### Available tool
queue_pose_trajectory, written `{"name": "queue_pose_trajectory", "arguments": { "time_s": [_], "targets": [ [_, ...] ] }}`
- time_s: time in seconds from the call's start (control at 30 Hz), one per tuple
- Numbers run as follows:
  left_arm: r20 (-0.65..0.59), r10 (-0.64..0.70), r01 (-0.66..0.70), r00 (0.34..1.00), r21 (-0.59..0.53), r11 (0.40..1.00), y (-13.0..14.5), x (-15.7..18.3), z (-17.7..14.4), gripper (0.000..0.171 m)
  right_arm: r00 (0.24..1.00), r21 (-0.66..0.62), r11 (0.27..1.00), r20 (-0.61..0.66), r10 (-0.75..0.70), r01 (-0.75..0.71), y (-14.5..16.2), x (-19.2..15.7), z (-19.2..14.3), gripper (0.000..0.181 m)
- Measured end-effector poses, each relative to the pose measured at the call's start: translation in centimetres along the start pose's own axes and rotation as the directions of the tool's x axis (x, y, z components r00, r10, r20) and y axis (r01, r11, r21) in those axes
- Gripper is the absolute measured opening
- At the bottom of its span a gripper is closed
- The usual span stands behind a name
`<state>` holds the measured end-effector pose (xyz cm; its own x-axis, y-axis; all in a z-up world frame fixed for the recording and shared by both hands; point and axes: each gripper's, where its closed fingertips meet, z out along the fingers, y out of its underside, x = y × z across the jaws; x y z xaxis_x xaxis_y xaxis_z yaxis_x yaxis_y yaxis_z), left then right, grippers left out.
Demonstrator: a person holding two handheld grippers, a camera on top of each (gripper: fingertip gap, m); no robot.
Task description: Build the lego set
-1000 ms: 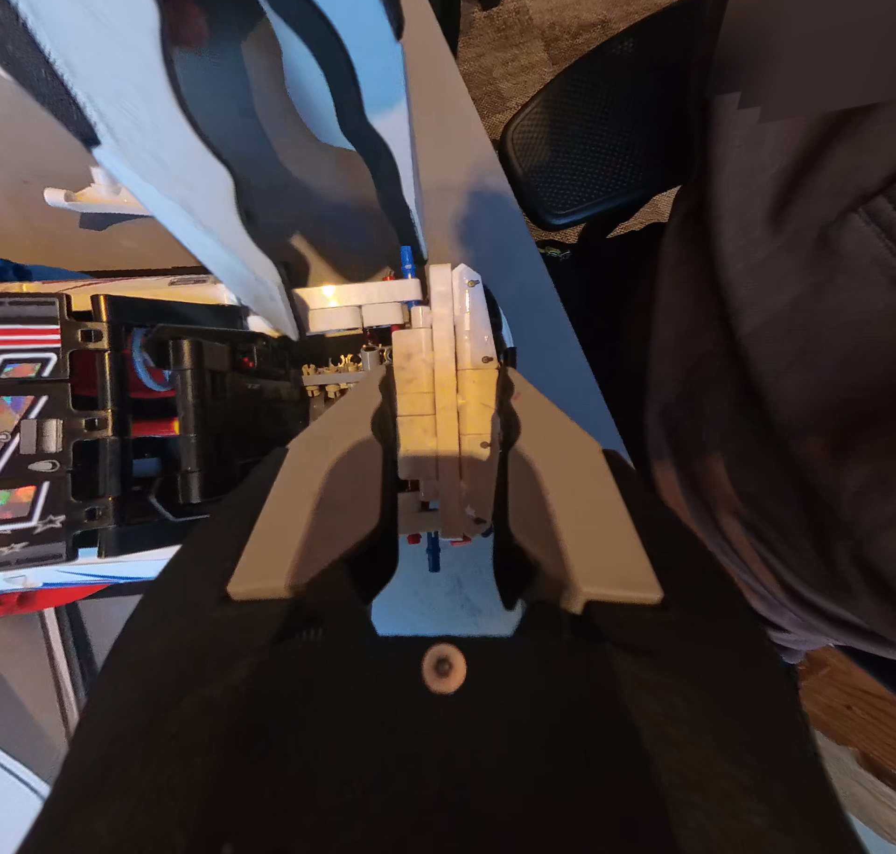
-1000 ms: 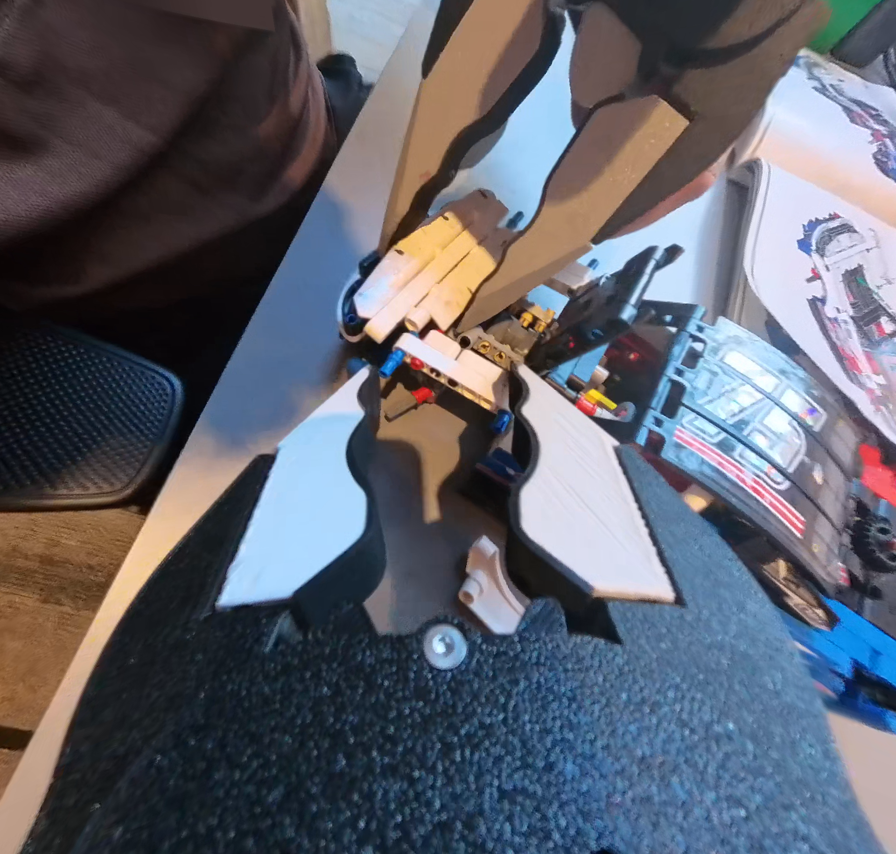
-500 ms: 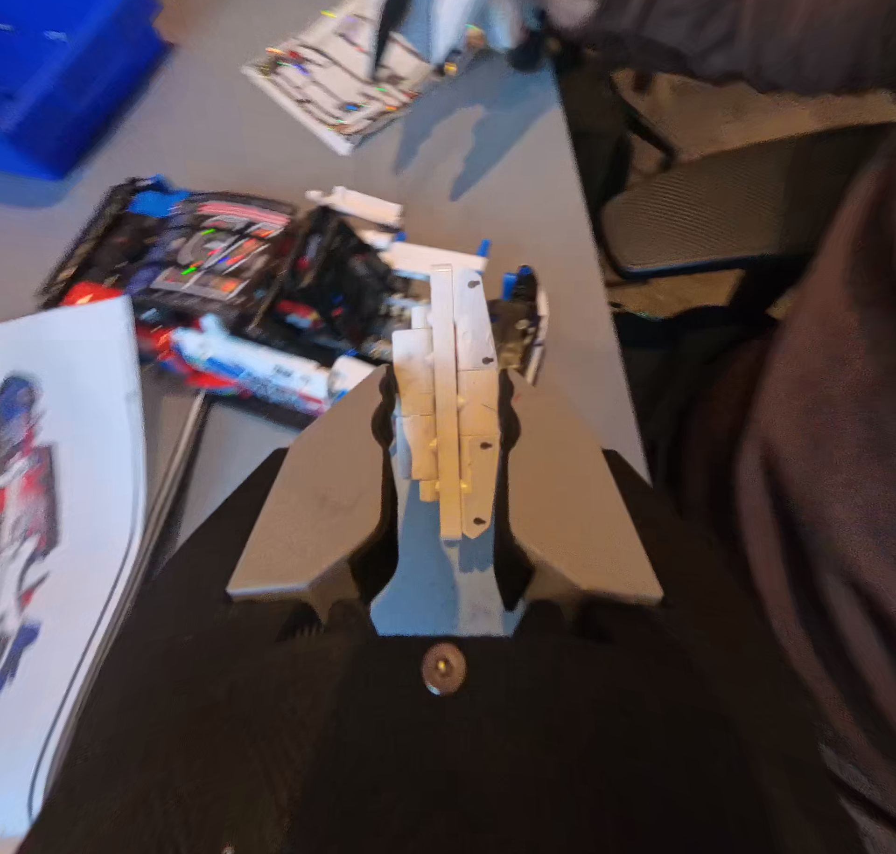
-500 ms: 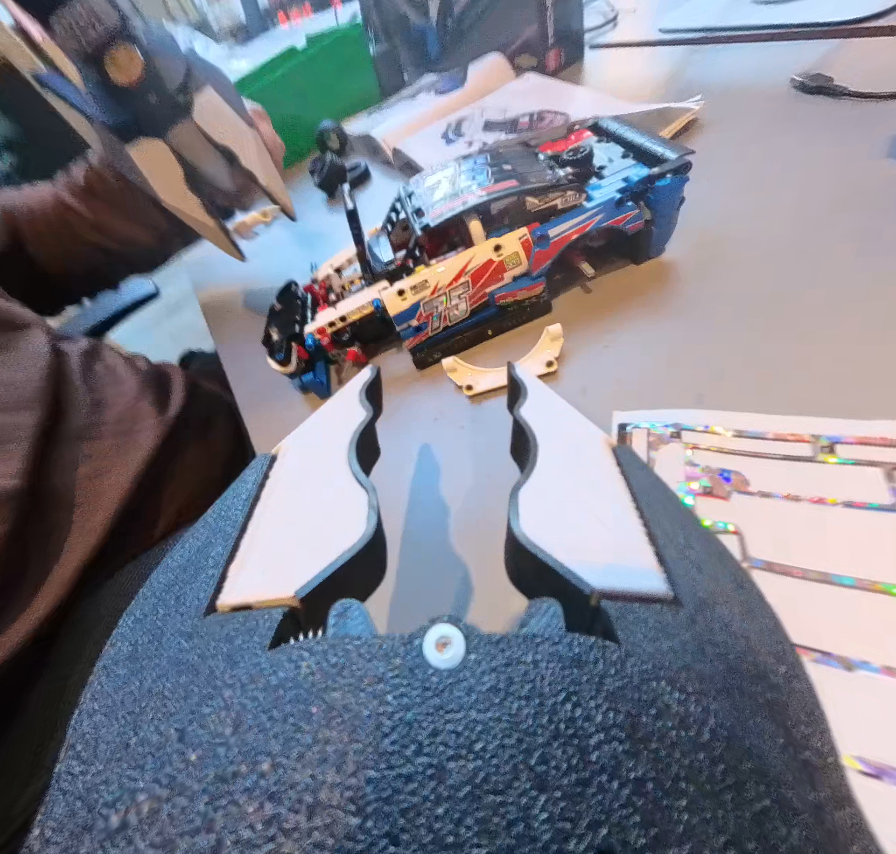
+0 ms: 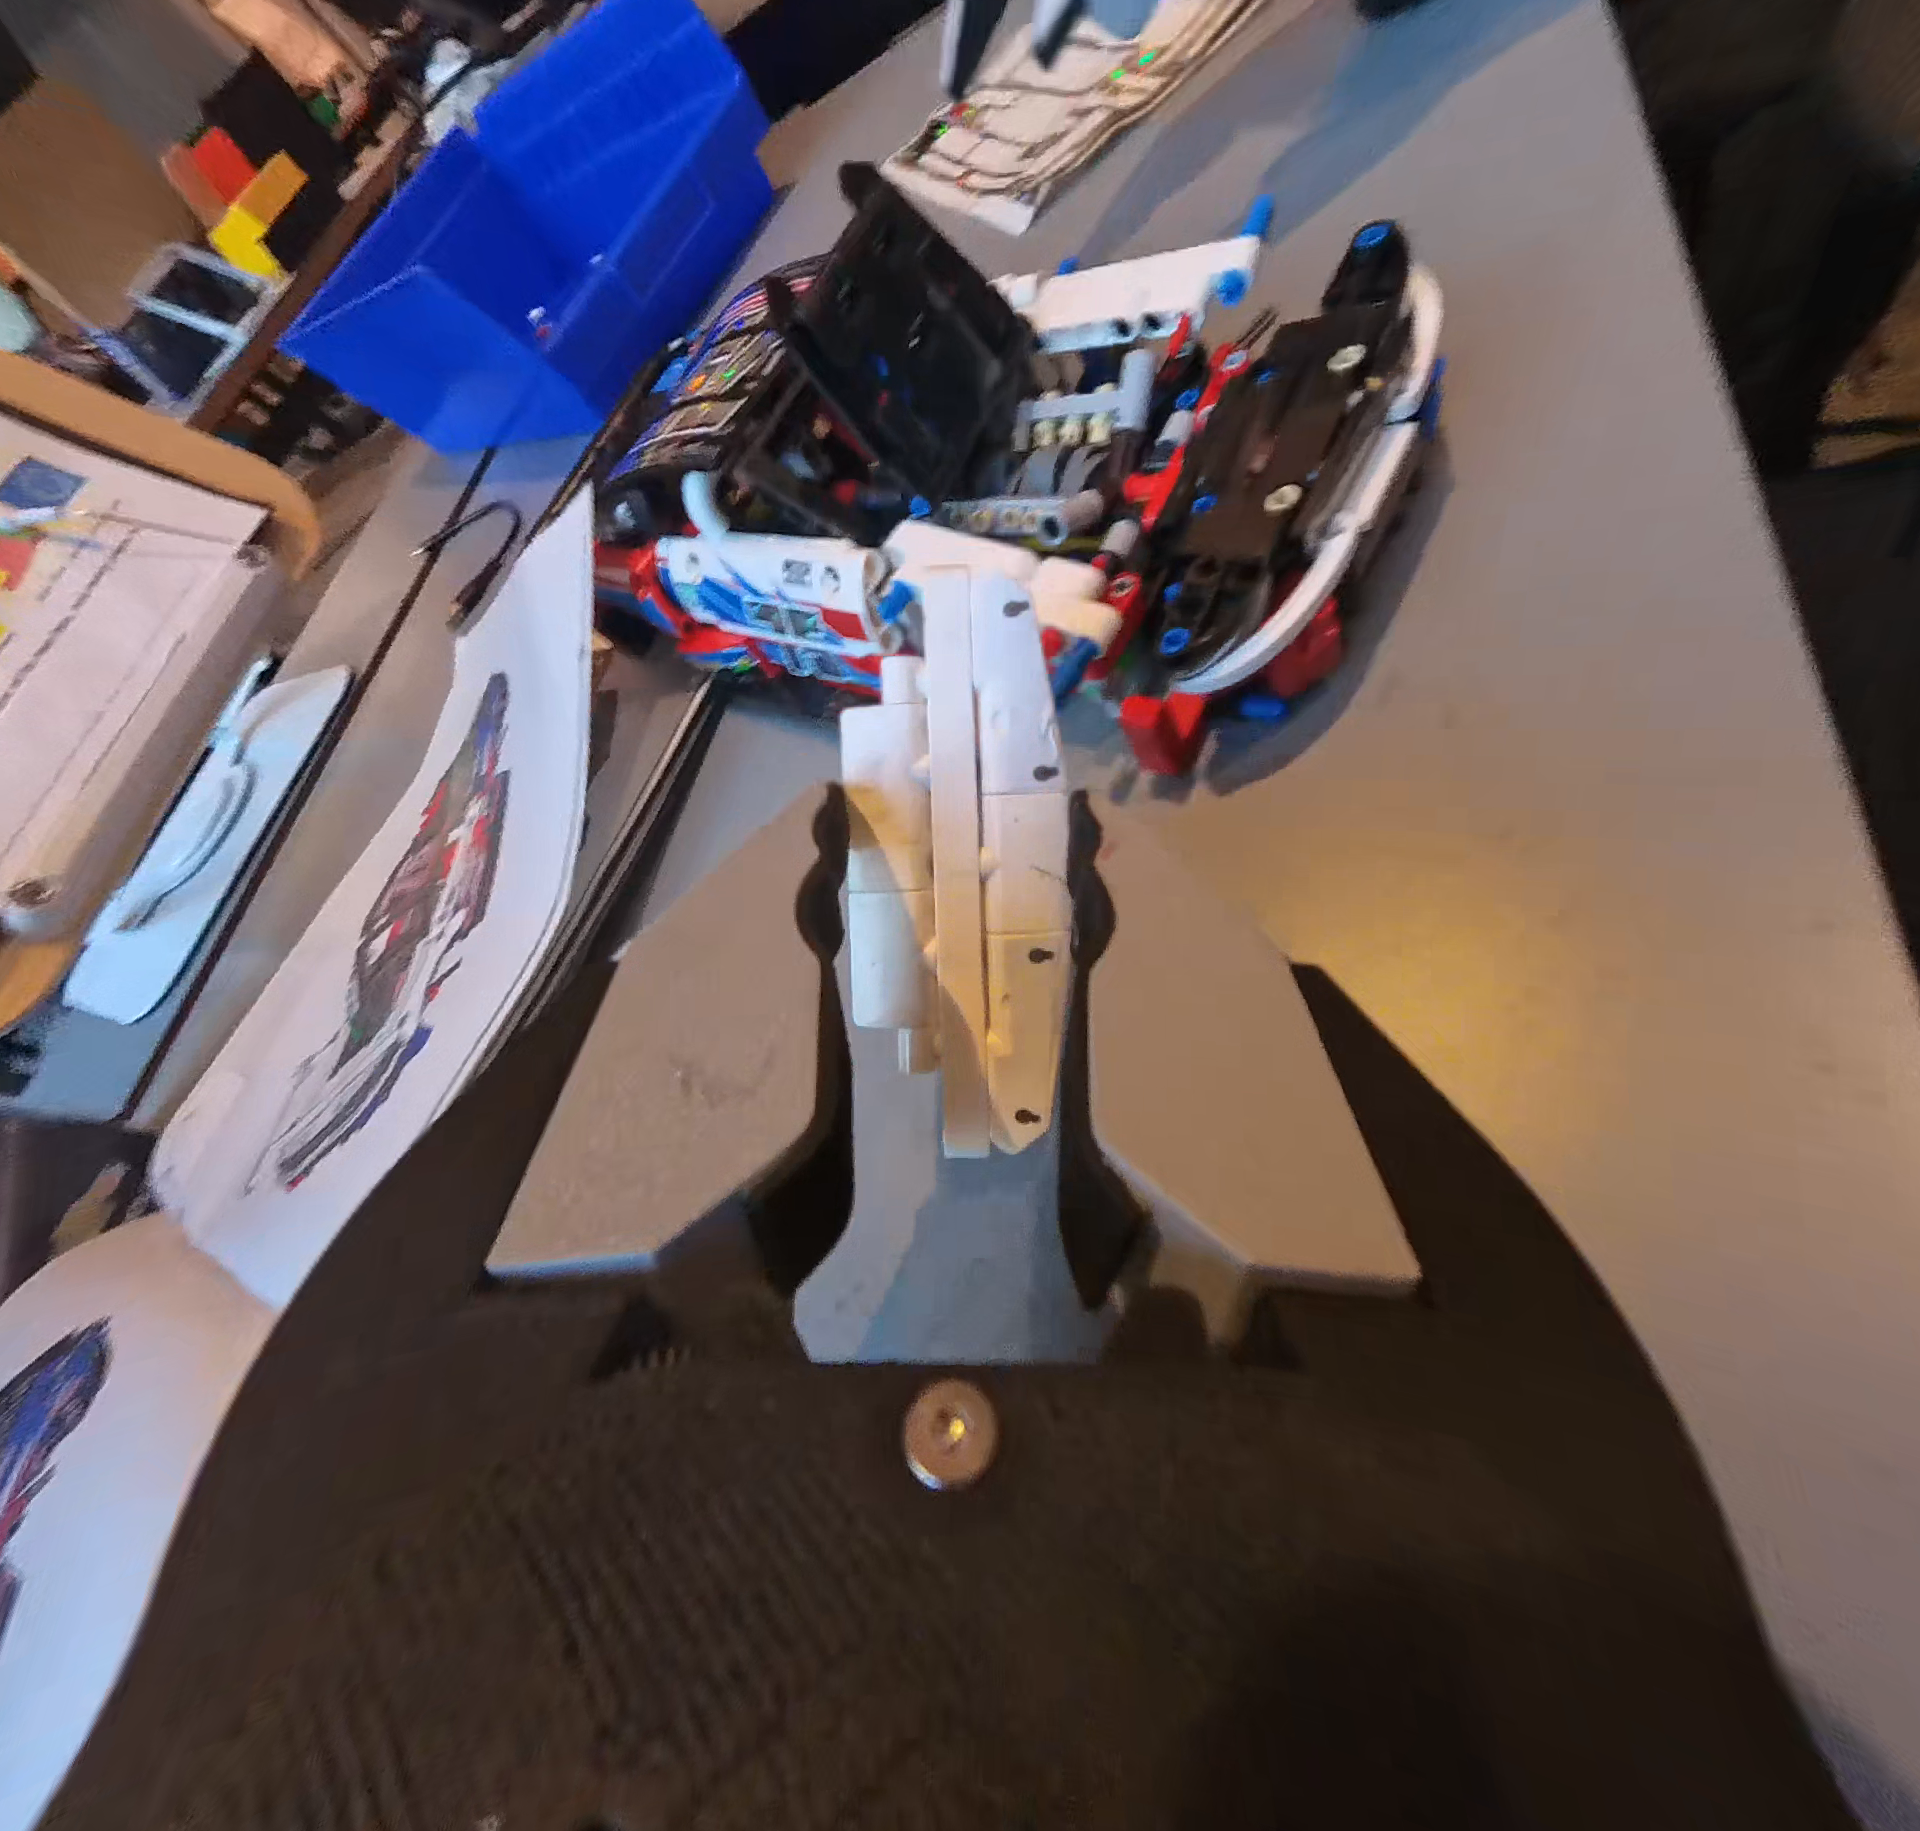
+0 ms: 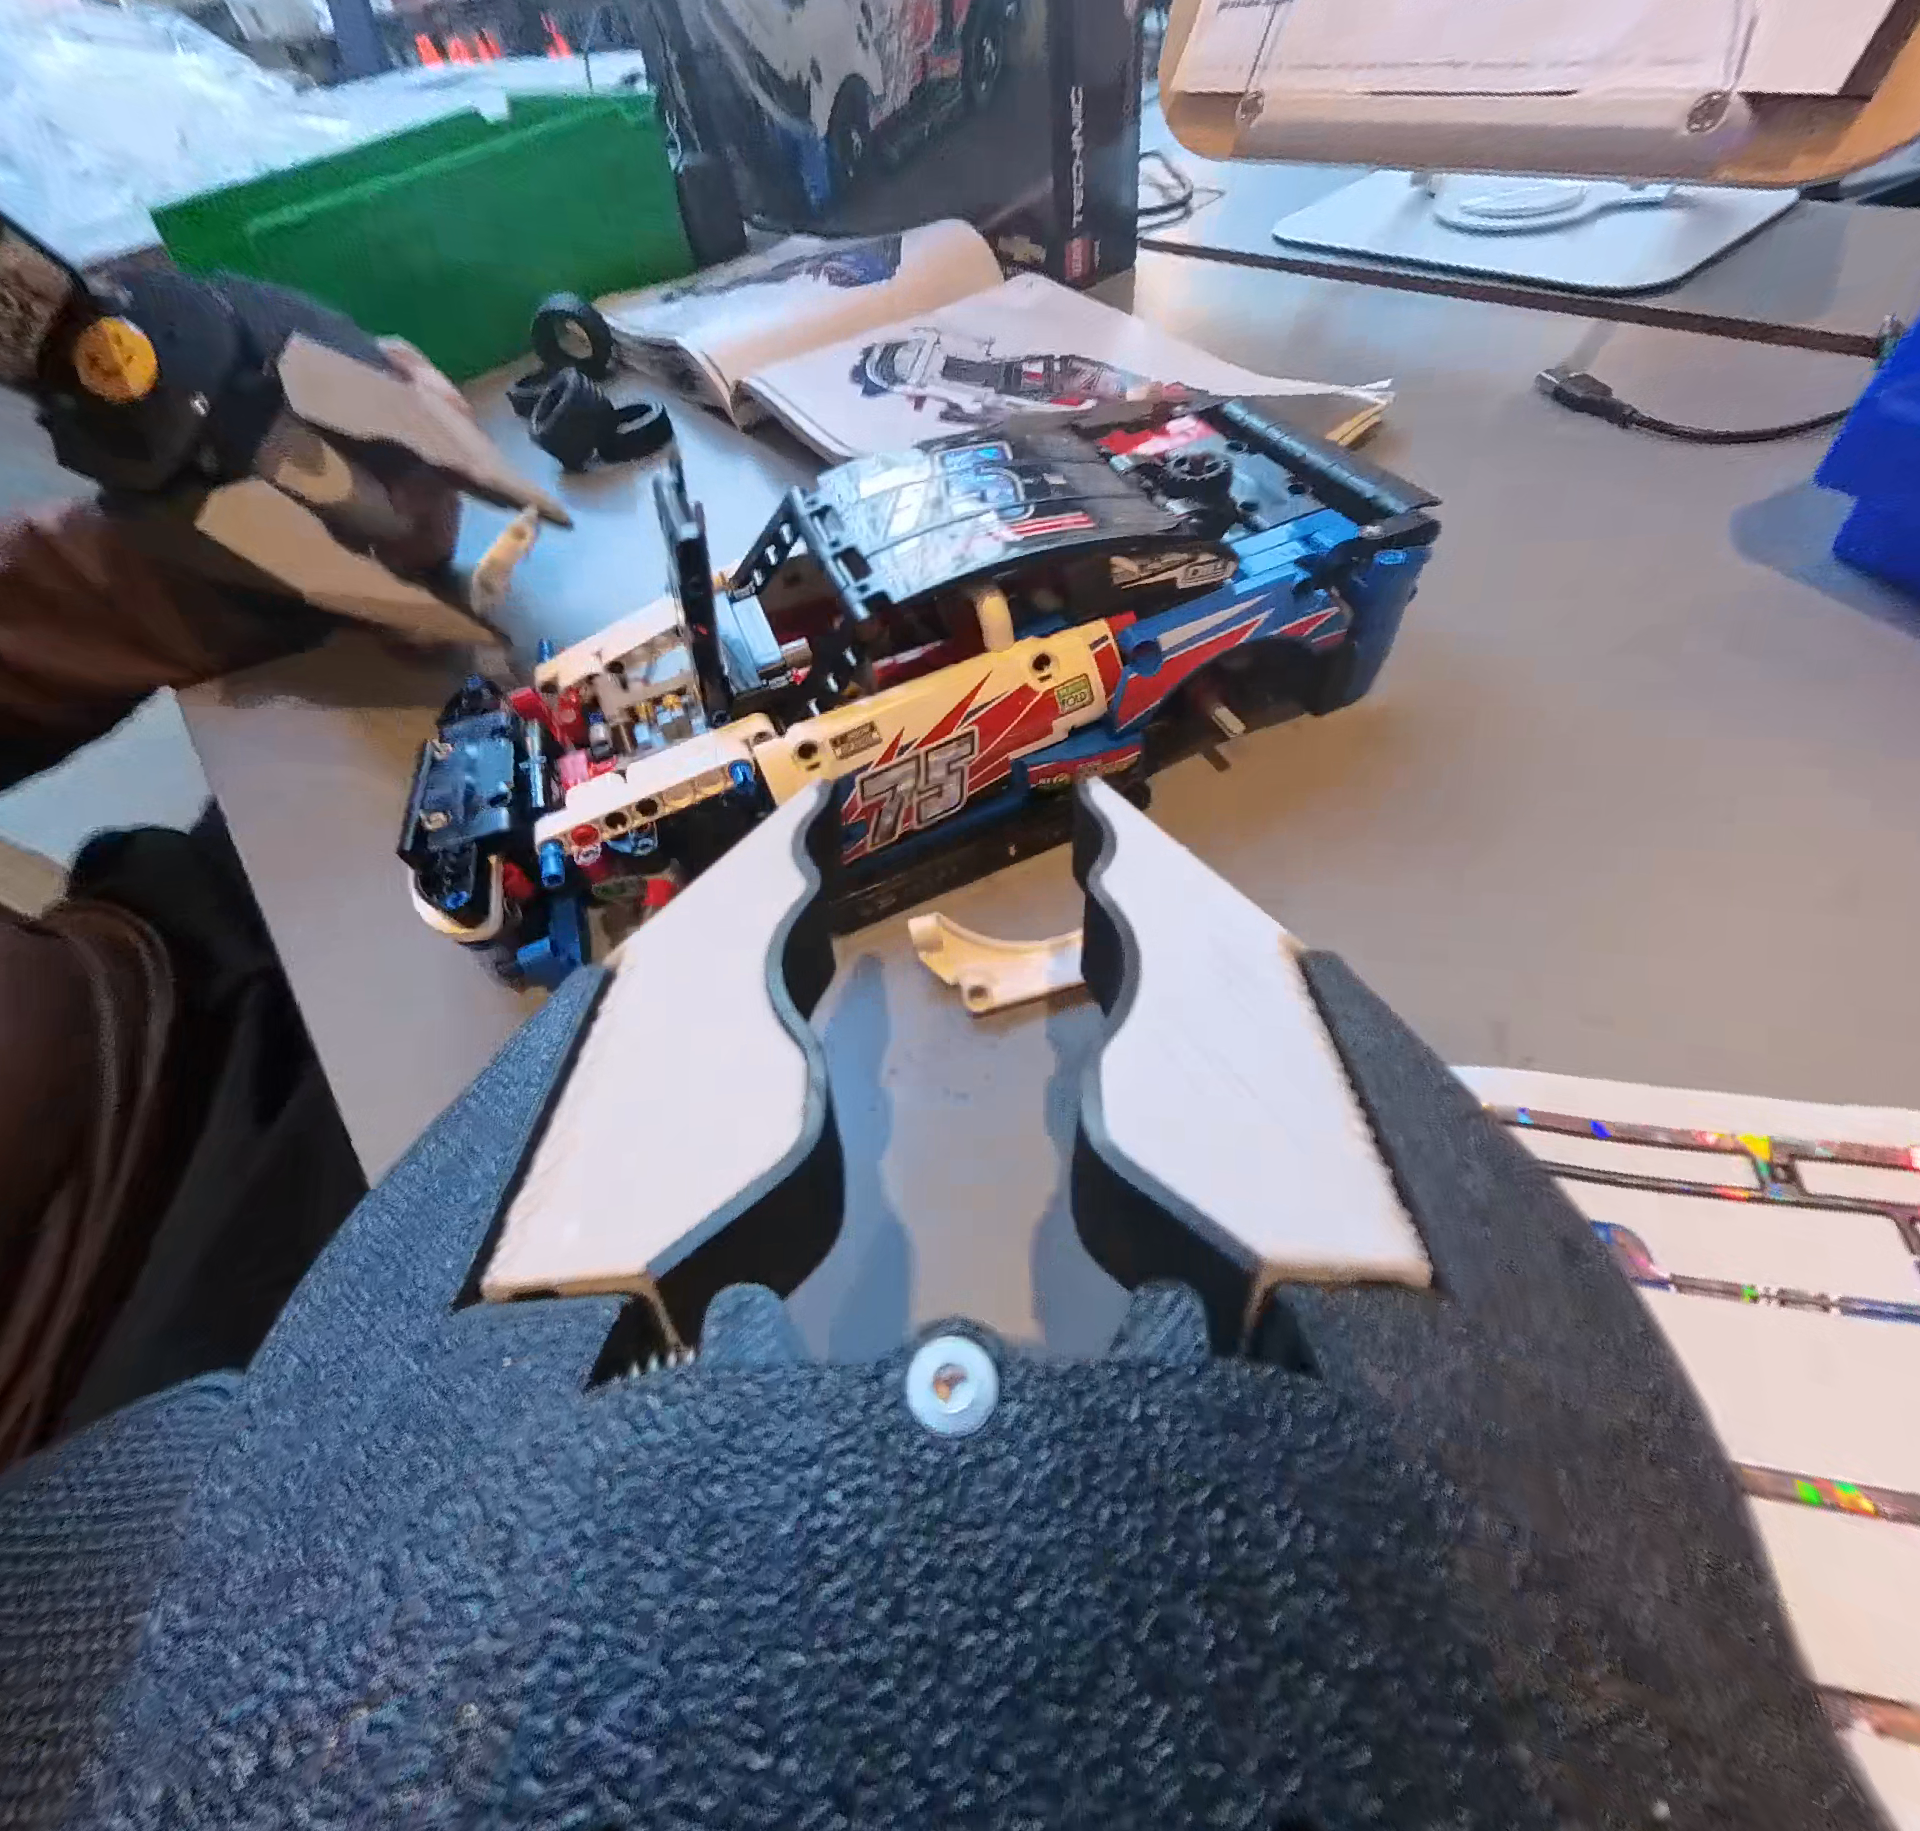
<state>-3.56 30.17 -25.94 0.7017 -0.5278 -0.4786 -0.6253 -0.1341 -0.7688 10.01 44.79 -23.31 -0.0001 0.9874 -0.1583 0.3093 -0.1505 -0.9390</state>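
The lego race car (image 6: 935, 659), blue, red, white and black, stands on the grey table with its black hood raised; it also shows in the left wrist view (image 5: 1039, 472). My left gripper (image 5: 951, 799) is shut on a white panel assembly (image 5: 977, 846), held above the table short of the car's front. In the right wrist view the left gripper (image 6: 312, 493) is at the left, beyond the car's nose. My right gripper (image 6: 951, 805) is open and empty beside the car's side. A loose white curved piece (image 6: 997, 960) lies between its fingers on the table.
Black tyres (image 6: 592, 399), an open instruction booklet (image 6: 935, 347), the set's box (image 6: 894, 67) and a green bin (image 6: 416, 212) lie behind the car. A sticker sheet (image 6: 1714, 1262) is at the right. A blue bin (image 5: 540, 254) and a second booklet (image 5: 416, 898) are on the left. Spacing between my two grippers at the tips: around 20 cm.
Both grippers have drawn back from the car's front. The left one still holds the white panel assembly, now off the car. The right one has swung round to the car's side.
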Motion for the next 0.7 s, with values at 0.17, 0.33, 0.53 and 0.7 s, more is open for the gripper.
{"name": "queue_pose_trajectory", "arguments": {
  "time_s": [0.17,0.33,0.53,0.7],
  "targets": [
    [0.151,-0.031,0.038,0.988,-0.043,0.998,0.8,-2.1,-0.3,0.040,0.988,-0.077,0.993,-0.117,-0.099,0.090,0.8,0.2,1.1,0.028],
    [0.219,-0.146,0.148,0.965,0.010,0.989,0.1,-4.0,-0.2,0.039,0.991,-0.070,0.997,-0.131,-0.033,0.024,0.5,-4.1,2.9,0.038],
    [0.155,-0.211,0.183,0.965,0.178,0.967,-2.8,-3.8,-0.7,0.040,0.968,-0.216,0.974,-0.250,0.011,-0.067,3.7,-9.1,0.5,0.037],
    [0.060,-0.113,0.101,0.992,0.175,0.979,-4.0,-0.9,0.6,0.040,0.960,-0.112,0.977,-0.236,0.154,-0.184,3.3,-9.1,-0.8,0.039]
  ]
}}
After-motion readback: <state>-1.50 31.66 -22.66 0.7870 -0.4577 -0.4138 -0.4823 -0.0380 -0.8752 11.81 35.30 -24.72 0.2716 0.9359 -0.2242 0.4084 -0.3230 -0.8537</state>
